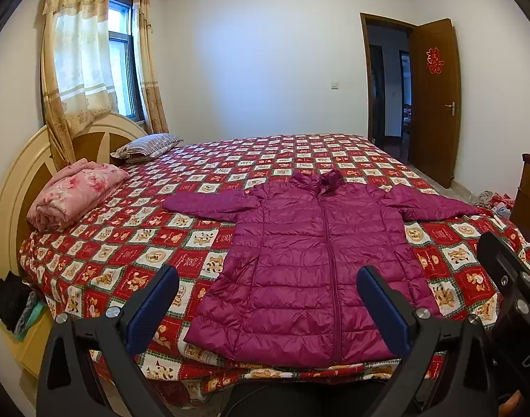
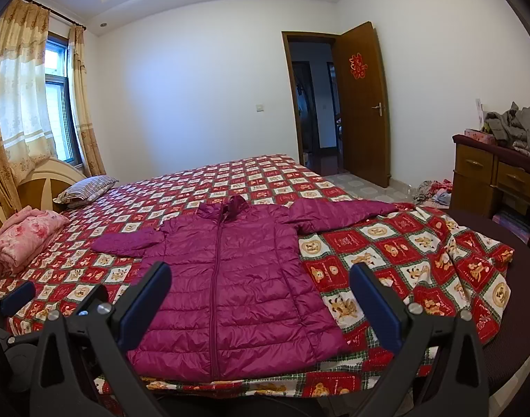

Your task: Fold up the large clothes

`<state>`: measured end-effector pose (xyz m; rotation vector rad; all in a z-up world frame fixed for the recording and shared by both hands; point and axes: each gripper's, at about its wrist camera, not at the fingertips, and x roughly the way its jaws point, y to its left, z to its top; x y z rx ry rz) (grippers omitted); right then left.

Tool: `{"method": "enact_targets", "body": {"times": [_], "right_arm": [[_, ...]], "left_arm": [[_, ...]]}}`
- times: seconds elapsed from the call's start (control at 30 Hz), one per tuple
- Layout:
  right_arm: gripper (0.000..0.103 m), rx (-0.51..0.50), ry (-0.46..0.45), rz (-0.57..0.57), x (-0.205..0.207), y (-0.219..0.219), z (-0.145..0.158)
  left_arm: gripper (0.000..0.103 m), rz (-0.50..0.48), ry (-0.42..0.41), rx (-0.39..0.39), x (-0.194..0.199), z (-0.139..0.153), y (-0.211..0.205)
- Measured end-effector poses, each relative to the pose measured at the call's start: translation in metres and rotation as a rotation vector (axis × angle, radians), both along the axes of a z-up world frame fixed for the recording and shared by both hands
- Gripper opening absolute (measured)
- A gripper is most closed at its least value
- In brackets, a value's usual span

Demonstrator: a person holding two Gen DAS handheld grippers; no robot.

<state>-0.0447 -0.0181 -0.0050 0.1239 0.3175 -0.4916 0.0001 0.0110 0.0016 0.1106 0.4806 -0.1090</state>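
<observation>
- Laid flat, front up, on the checked red bedspread (image 1: pixel 101 239) near the bed's close edge: a magenta puffer jacket (image 1: pixel 310 260), zipped shut, collar away from the cameras, hem nearest.
- Both sleeves spread out sideways, the left sleeve (image 1: pixel 209 203) toward the headboard, the right sleeve (image 2: pixel 341 210) toward the foot of the bed.
- Left gripper (image 1: pixel 268 307) held above the hem, jaws wide apart, empty.
- Right gripper (image 2: pixel 259 304) also held above the hem area, jaws wide apart, nothing between them.
- Judged stage: folding not yet begun; garment merely spread out.
- Likely first step: bringing a sleeve across the chest. Best done by pinching close to the cuff, lifting only slightly, and laying it straight over the front without dragging the body sideways.
- Worth gripping a single sleeve layer firmly; shiny quilted shell probably slippery, and the padding likely to spring back.
- Sensible to press each fold flat before the next one, since trapped air may puff the panels open.
- Care near the bed edge: hem lying close to it, so a pull toward the cameras could slide the jacket off.
- Surface glossy, horizontally quilted, mildly creased near the hem, otherwise smooth.
- Well apart, at the headboard end: a folded pink blanket (image 1: pixel 73 193) and a striped pillow (image 1: pixel 148 146), clear of the working area.
</observation>
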Motion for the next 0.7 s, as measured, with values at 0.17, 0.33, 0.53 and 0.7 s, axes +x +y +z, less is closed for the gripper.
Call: {"method": "enact_targets", "body": {"times": [0.17, 0.33, 0.53, 0.7], "right_arm": [[0.103, 0.001, 0.001, 0.0, 0.0001, -0.0005, 0.0001], [0.103, 0.001, 0.002, 0.0, 0.0007, -0.0008, 0.0008], [0.103, 0.003, 0.004, 0.0, 0.0009, -0.0001, -0.0002], [0.103, 0.001, 0.004, 0.0, 0.0011, 0.0004, 0.0001]], "left_arm": [[0.102, 0.0, -0.001, 0.001, 0.0005, -0.0005, -0.0009], [0.102, 0.0, 0.001, 0.002, 0.0003, -0.0009, -0.0013], [0.102, 0.0, -0.002, 0.0, 0.0002, -0.001, -0.0028], [0.102, -0.001, -0.001, 0.002, 0.0004, -0.0012, -0.0037]]}}
